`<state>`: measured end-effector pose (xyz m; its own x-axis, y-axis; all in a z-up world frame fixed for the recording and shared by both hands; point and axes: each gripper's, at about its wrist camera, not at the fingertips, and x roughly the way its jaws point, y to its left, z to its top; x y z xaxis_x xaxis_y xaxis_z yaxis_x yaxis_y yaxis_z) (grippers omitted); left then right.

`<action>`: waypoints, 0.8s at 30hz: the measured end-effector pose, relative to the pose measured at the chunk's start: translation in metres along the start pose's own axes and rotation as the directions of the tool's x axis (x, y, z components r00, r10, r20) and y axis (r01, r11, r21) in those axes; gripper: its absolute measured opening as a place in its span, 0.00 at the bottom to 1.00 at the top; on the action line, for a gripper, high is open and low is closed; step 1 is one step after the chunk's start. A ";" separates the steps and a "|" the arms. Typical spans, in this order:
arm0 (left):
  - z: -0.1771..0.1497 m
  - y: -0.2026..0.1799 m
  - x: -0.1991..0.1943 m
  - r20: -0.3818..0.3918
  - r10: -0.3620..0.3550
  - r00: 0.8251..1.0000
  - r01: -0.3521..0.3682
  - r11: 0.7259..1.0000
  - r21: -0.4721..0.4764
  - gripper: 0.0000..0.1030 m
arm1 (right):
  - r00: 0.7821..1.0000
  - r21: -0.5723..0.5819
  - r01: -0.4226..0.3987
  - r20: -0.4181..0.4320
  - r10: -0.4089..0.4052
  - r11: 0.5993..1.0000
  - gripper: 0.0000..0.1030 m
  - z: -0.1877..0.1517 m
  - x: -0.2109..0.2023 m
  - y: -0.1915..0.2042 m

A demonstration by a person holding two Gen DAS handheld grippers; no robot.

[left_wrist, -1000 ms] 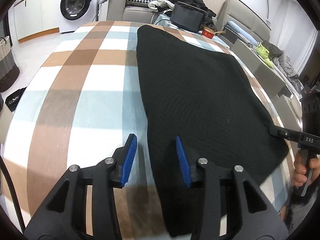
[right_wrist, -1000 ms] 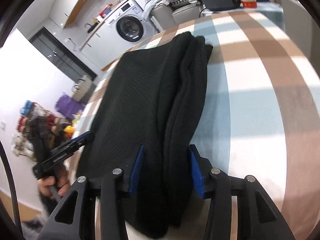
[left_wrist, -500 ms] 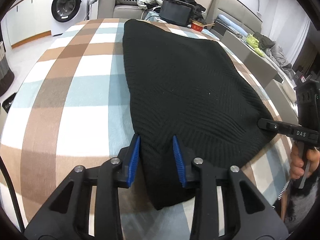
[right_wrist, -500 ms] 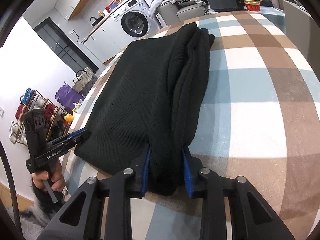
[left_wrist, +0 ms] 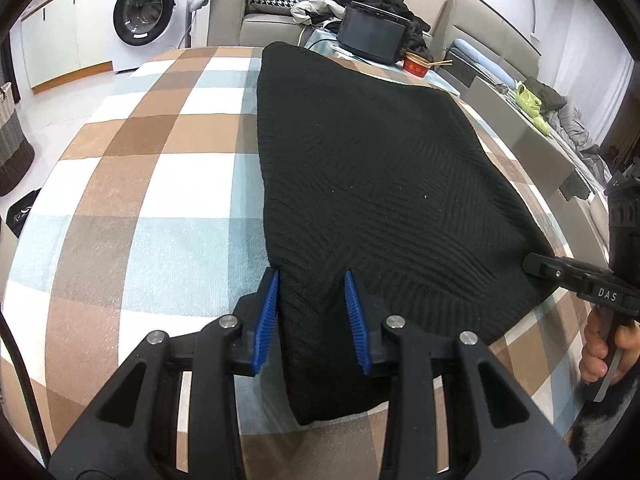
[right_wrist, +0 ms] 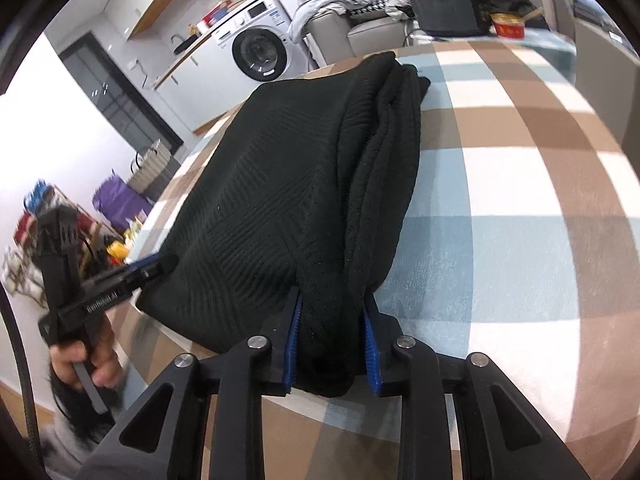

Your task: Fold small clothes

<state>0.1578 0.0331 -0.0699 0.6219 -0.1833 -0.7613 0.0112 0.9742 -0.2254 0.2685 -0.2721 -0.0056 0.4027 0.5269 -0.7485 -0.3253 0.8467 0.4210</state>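
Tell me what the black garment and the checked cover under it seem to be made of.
Black knit garment: looks like a soft, matte, fairly thick knit, probably wool or acrylic; ribbed lines run in angled bands across it. Checked cover: seems a short-pile plush or fleece, judging by its faintly fuzzy, brushed surface; the fibre itself cannot be told.

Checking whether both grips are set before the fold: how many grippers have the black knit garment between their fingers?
2. The left gripper pinches the near left corner of the black knit garment; the right gripper pinches its near right, bunched corner. Both are opening slightly.
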 end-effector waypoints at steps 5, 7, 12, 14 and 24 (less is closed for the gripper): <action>-0.008 -0.001 -0.017 0.041 0.031 0.999 -0.032 0.999 0.014 0.52 | 0.997 -0.012 0.065 0.043 -0.065 0.998 0.61 -0.008 -0.017 0.000; -0.014 -0.007 -0.030 0.079 0.035 0.996 -0.038 0.999 0.039 0.68 | 0.990 -0.021 0.104 0.096 -0.101 0.994 0.82 -0.011 -0.029 0.000; -0.025 -0.024 -0.065 0.192 0.025 0.981 -0.043 0.995 0.092 0.87 | 0.970 -0.067 0.115 0.224 -0.097 0.991 1.00 -0.023 -0.065 0.007; -0.030 -0.029 -0.078 0.244 0.023 0.970 -0.047 0.994 0.094 0.94 | 0.954 -0.085 0.106 0.290 -0.077 0.991 1.00 -0.027 -0.078 0.012; -0.049 -0.035 -0.113 0.394 0.024 0.919 -0.059 0.995 0.077 0.99 | 0.904 -0.223 0.076 0.427 0.028 0.972 1.00 -0.037 -0.093 0.062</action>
<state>0.0491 0.0130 -0.0058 0.8801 -0.0928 -0.4655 0.0343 0.9906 -0.1327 0.1796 -0.2715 0.0713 0.7205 0.5311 -0.4458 -0.4765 0.8463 0.2381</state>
